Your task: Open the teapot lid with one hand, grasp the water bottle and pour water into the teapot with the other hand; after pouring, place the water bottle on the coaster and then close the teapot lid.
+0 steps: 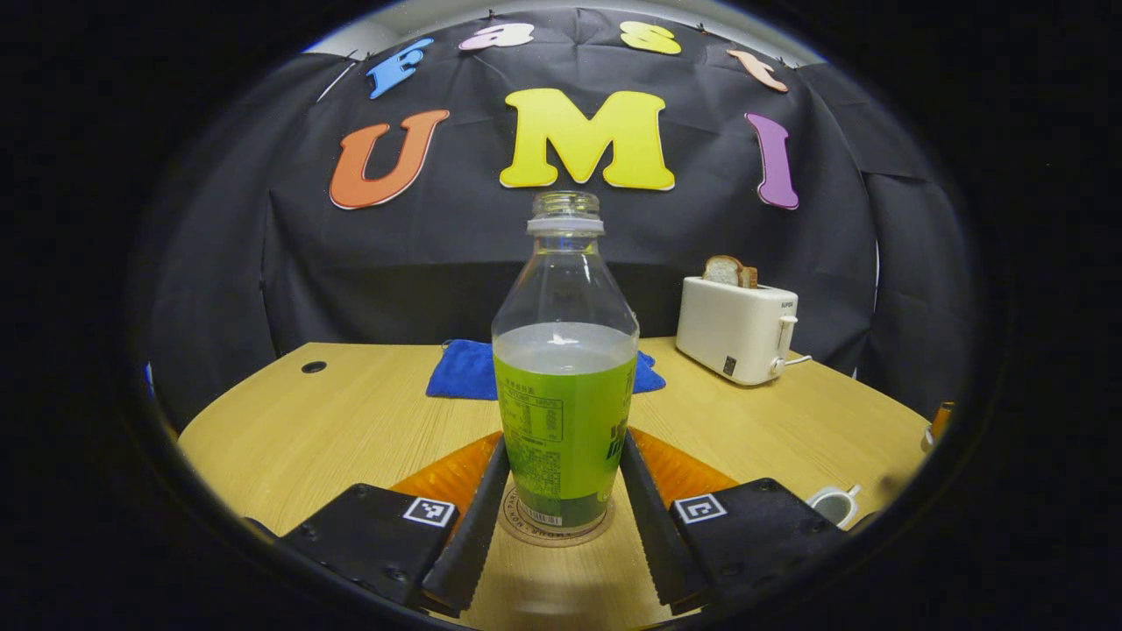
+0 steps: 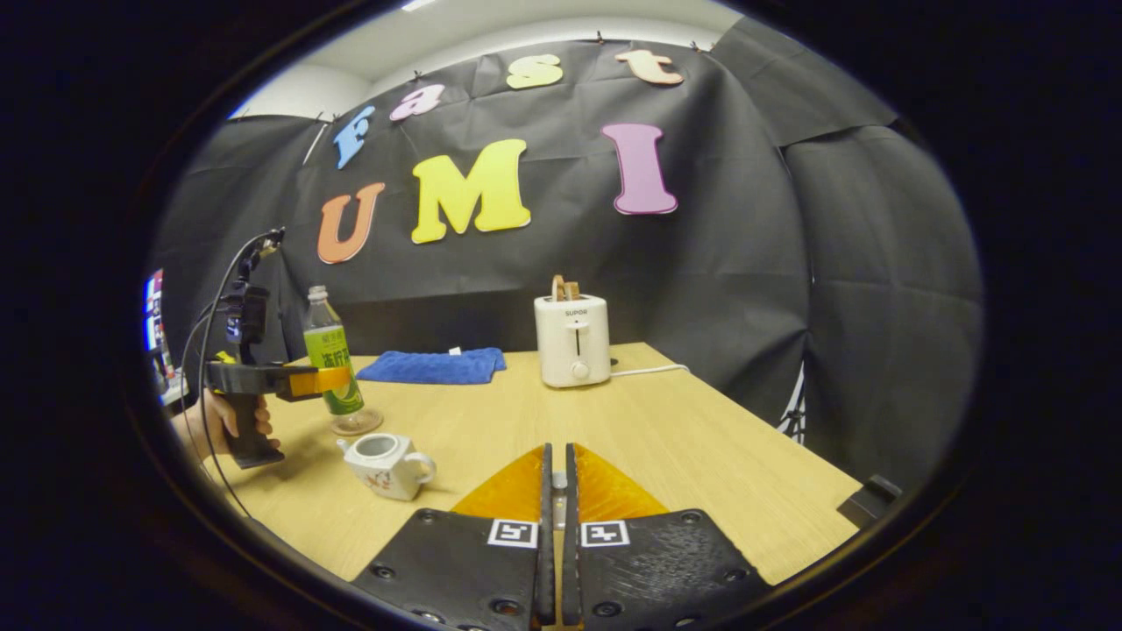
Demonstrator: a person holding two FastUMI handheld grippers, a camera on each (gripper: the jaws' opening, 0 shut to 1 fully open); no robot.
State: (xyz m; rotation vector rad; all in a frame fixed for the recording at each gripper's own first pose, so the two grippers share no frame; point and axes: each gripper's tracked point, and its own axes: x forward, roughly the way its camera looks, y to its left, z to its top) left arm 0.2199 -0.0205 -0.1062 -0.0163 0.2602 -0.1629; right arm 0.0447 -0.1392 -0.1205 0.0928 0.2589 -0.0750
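Both tongs were seen: the left gripper (image 1: 561, 508) pinched the water bottle (image 1: 565, 394) standing on the coaster (image 1: 555, 533); the right gripper (image 2: 557, 491), pressed together, perhaps held the lid. At its 10 o'clock stood the open teapot (image 2: 386, 464). Releasing, then closing, seemed required next.

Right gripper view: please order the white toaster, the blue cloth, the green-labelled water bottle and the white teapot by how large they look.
1. Blue cloth, widest in the picture.
2. White toaster and green-labelled plastic water bottle: they look alike, so I do not rank them.
3. White ceramic teapot, smallest, although it stands nearest the camera.
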